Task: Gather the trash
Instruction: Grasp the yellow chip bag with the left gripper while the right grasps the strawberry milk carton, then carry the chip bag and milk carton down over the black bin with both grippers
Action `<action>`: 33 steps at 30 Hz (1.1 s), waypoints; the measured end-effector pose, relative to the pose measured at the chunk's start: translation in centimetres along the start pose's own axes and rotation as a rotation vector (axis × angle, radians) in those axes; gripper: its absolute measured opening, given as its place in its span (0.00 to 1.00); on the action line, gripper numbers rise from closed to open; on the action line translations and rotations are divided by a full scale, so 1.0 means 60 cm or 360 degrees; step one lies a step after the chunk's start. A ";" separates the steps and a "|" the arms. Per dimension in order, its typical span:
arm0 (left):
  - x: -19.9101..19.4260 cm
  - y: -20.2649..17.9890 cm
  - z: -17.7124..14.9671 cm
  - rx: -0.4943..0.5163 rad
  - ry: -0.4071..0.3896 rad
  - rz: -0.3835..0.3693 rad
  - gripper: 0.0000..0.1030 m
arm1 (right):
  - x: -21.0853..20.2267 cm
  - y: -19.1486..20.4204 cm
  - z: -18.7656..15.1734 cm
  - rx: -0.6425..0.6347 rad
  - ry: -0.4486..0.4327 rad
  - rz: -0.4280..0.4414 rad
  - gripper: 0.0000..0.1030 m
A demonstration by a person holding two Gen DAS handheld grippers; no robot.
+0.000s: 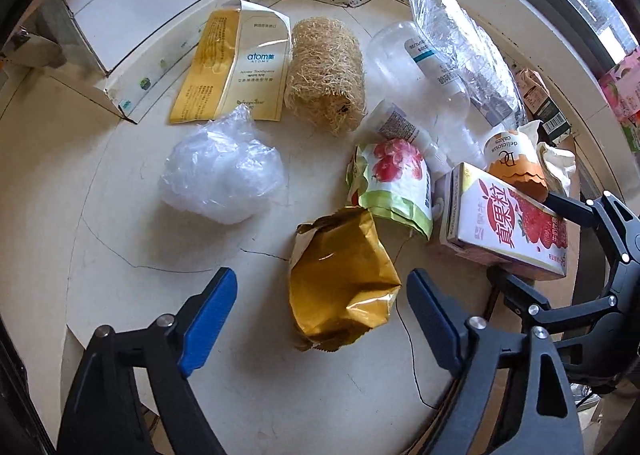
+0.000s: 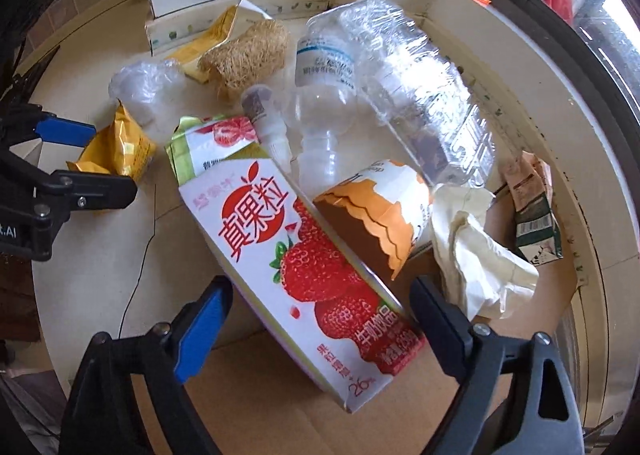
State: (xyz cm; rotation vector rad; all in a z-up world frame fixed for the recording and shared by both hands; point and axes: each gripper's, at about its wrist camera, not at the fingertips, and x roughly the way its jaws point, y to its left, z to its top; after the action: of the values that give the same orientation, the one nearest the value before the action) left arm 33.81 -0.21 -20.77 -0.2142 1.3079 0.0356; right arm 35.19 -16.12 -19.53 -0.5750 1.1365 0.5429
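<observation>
Trash lies scattered on a pale floor. A crumpled gold foil wrapper [image 1: 340, 279] sits between the fingers of my left gripper [image 1: 322, 275], which is open around it with small gaps on both sides. A strawberry milk carton [image 2: 316, 275] lies tilted, partly on cardboard, between the fingers of my right gripper [image 2: 320, 282]. That gripper is open too, its pads close beside the carton's edges. In the right wrist view the left gripper [image 2: 114, 161] appears at the left edge, straddling the gold wrapper [image 2: 120, 143].
Behind lie a wad of clear plastic [image 1: 220, 175], a gold toothpaste box [image 1: 236, 63], a loofah [image 1: 324, 75], a clear bottle [image 2: 324, 67], crinkled plastic wrap [image 2: 424, 87], a strawberry pouch [image 1: 392, 183], an orange cake cup [image 2: 376, 215] and tissue [image 2: 476, 255]. Walls and a window frame close off the back and right.
</observation>
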 end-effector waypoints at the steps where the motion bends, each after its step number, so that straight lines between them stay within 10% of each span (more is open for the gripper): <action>1: 0.006 0.000 0.002 -0.0004 0.0018 -0.0003 0.70 | 0.006 0.003 0.000 -0.0013 0.0019 0.0010 0.82; 4: 0.021 0.004 0.004 -0.0025 0.0072 -0.0032 0.47 | 0.009 0.013 0.000 -0.0053 0.0038 0.0051 0.68; 13: 0.005 -0.013 -0.006 0.0036 0.0016 -0.0007 0.36 | -0.027 0.028 -0.012 0.0000 -0.0007 0.0172 0.57; 33: -0.228 0.041 -0.169 0.0259 -0.0192 -0.0189 0.34 | -0.220 0.138 -0.095 0.0597 -0.0285 0.0224 0.56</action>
State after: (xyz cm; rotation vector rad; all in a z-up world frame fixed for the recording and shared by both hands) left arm 20.18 1.71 -10.43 -0.1482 1.1694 -0.1559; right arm 21.56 -15.30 -10.12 -0.1202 1.0783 0.4757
